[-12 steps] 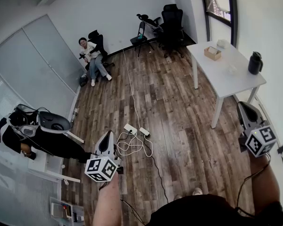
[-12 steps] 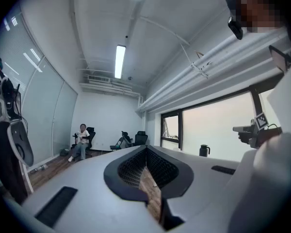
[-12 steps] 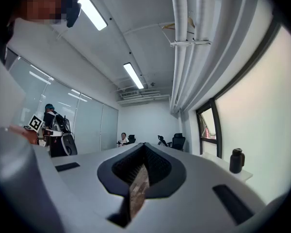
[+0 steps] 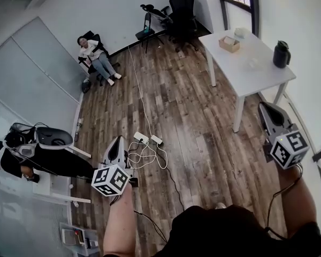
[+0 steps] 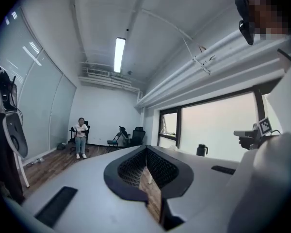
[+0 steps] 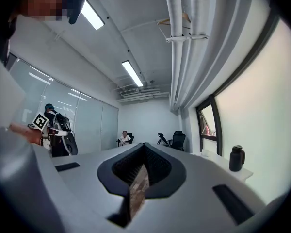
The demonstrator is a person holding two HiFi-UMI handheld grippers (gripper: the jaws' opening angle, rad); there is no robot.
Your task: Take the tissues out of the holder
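While both grippers point level, head view: wooden tissue holder [image 4: 229, 44] sits at far end of white table [image 4: 257, 71]; right gripper [image 4: 266, 110] near table's near corner, left gripper [image 4: 116, 144] well apart from it. Left gripper view: jaws closed, empty. Right gripper view: same.

Holder [image 4: 229, 44] contents too small to tell

The white worktop [image 4: 241, 71] stands near the right claw [image 4: 266, 108], its legs in the way low down — above it the air is free. On it a black flask [image 4: 281, 54] stands by the right edge, well apart from the tissue holder [image 4: 229, 43] at the far end, bare top between. Power strips and cables [image 4: 148, 141] litter the floor [image 4: 198, 122] just ahead of the left claw [image 4: 117, 142].
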